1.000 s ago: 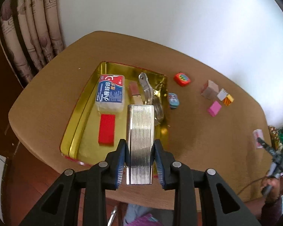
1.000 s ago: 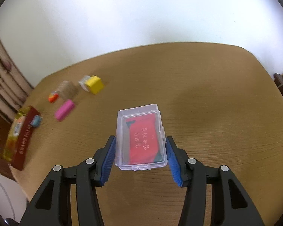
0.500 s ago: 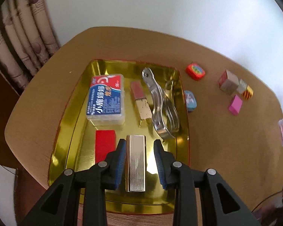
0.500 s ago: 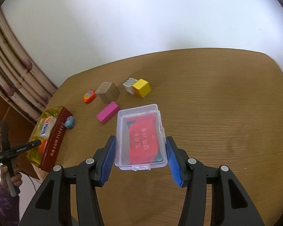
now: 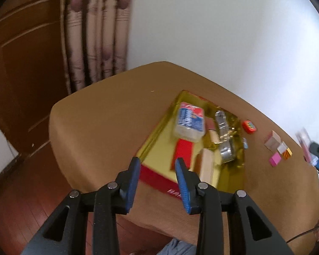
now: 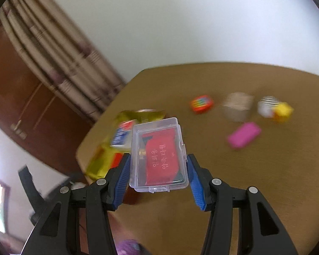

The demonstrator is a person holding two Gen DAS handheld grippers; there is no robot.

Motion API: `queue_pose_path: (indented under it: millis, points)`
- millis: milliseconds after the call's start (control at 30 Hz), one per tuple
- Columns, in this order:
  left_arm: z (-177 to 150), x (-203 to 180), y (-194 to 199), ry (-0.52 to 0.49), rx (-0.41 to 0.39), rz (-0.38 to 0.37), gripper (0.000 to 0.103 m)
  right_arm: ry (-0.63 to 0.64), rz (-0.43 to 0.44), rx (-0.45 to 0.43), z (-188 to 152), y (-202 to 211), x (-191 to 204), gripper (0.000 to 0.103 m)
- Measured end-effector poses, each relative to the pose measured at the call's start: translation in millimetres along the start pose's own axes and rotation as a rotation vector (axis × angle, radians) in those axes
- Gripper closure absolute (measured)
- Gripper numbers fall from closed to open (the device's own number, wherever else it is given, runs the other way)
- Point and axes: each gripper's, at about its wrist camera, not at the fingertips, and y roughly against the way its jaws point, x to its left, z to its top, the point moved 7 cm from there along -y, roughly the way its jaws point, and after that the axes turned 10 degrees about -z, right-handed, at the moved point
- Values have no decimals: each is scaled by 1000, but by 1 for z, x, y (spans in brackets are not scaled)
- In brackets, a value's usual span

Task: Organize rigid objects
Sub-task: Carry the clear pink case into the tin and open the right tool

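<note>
My left gripper (image 5: 157, 163) hangs over the near left corner of the gold tray (image 5: 155, 140). Its jaws are opening and nothing is between them. The ribbed metal case (image 5: 206, 165) lies blurred in the tray beside a red block (image 5: 182, 153), a blue-and-white box (image 5: 190, 123) and a metal tool (image 5: 223, 140). My right gripper (image 6: 158, 159) is shut on a clear plastic box (image 6: 159, 155) with a red card inside, held in the air near the gold tray (image 6: 104, 163).
On the brown table lie a red tin (image 6: 202, 104), a wooden block (image 6: 238, 108), a striped cube (image 6: 268, 106), a yellow cube (image 6: 284, 110) and a pink block (image 6: 244, 137). A curtain (image 5: 91, 42) and a wooden door (image 5: 21, 63) stand beyond the table's left edge.
The left gripper let go of the ribbed metal case in the tray and drew back to the left. The right gripper carried the clear box toward the tray.
</note>
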Motion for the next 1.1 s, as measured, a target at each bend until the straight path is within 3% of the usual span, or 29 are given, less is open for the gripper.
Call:
queue_pose_path:
  millis: [200,367,533,900,1000,1100]
  points:
    - [-5,16,-8,38,27,-6,66,61,28,92,9,-81,65,54]
    - [-4,6,-8,-2,36,-45,64,68,3,156,16,-136,92,54]
    - [-5,-1,-9,-51,43,-59,62,74,-49,170,22,-163,101,54]
    - [-9,2,-17,-24,79,-80,61,18,-42,188,29,-188,92,51]
    - [-11,0,-19,-29,95,-77,61,17,-35,159,33,-182,89,42]
    - [-12,-1,-17,-44,91,-68,61,-27,-1,82,38,-157,78,39]
